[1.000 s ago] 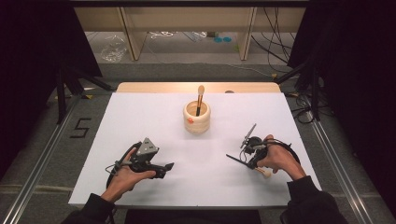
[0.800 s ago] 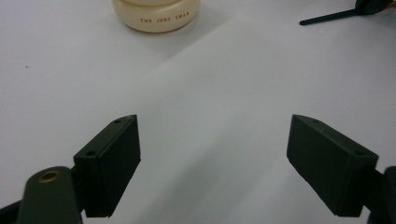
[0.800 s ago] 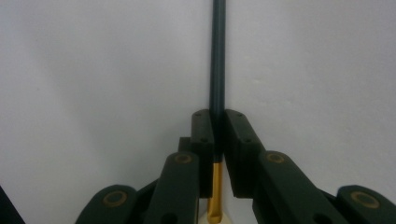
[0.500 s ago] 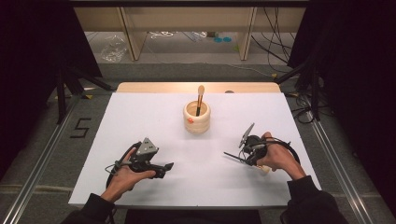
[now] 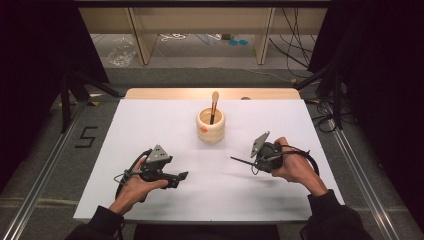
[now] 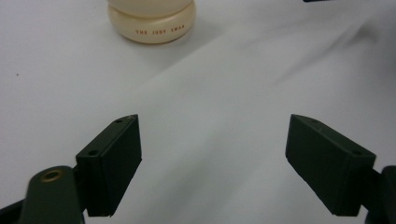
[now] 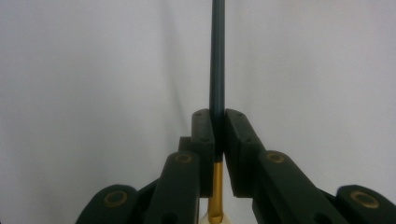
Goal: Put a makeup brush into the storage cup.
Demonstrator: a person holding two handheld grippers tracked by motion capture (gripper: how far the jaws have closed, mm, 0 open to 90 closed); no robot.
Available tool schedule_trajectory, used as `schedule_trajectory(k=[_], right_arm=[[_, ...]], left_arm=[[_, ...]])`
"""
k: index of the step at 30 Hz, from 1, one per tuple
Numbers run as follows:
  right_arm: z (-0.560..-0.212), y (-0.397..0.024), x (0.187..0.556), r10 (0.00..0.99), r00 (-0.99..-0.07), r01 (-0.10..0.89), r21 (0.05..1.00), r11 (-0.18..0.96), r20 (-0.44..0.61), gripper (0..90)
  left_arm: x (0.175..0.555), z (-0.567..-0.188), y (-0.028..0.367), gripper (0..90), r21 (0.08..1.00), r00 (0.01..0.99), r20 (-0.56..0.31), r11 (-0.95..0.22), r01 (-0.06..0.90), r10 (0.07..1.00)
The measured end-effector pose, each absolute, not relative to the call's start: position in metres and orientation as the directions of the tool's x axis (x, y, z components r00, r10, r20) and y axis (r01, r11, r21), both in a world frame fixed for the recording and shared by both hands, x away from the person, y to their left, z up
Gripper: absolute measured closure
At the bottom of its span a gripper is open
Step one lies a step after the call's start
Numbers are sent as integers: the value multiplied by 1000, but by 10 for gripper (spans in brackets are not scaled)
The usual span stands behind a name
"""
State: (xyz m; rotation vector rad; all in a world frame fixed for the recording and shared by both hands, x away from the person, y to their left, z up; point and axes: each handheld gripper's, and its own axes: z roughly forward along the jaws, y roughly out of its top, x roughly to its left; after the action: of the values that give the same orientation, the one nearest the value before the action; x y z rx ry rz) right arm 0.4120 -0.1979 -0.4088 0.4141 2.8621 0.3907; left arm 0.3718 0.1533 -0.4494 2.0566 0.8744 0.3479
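Right gripper [image 5: 256,161] lifted off the white table [image 5: 150,120] and shifted a little toward frame centre, now tilted with its grey plate higher. Thin dark brush [image 5: 242,161] clamped in it raised too, handle tip pointing left just above the surface, farther from the lower right edge than before.

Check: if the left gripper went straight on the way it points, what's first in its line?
Probably the cream holder: it sits ahead of the open left gripper, slightly left of centre, with bare white table between. Depth is unclear.
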Motion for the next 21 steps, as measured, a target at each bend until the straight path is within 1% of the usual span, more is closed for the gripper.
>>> schedule_trajectory(k=[1,4,8,11,12,14,15,17,18,19,20,21], right_arm=[[-408,-195,411,293,-935,225,301,927,-202,829],[-406,-188,407,258,-944,184,321,929,-205,829],[-404,-175,405,217,-952,144,313,939,-213,829],[-403,-164,404,180,-953,101,305,947,-243,829],[-403,-160,404,159,-955,80,298,951,-249,829],[-403,-150,401,161,-956,81,308,948,-245,829],[-402,-146,402,131,-958,52,296,954,-254,829],[-402,-138,399,119,-963,41,304,952,-241,829],[-402,-135,398,107,-963,27,306,952,-246,829],[-402,-132,399,82,-961,-1,300,954,-263,829],[-402,-129,399,60,-961,-22,288,957,-270,829],[-403,-126,396,76,-962,-5,297,955,-262,829]], left_arm=[[372,-448,151,186,801,721,-67,-393,451,690],[372,-445,146,205,800,737,-60,-409,439,673],[375,-439,141,254,794,766,-19,-456,402,642],[378,-432,137,291,783,784,1,-488,385,620],[379,-430,136,309,776,794,0,-501,383,608],[380,-427,134,334,756,808,-16,-522,394,589],[381,-426,133,353,752,814,-14,-530,392,581],[383,-425,132,381,729,824,-32,-551,406,565],[384,-424,131,391,720,839,-51,-562,406,541],[384,-424,130,394,712,837,-65,-562,421,544],[386,-423,129,402,704,845,-58,-578,412,531],[387,-422,129,411,696,858,-56,-596,401,511]])
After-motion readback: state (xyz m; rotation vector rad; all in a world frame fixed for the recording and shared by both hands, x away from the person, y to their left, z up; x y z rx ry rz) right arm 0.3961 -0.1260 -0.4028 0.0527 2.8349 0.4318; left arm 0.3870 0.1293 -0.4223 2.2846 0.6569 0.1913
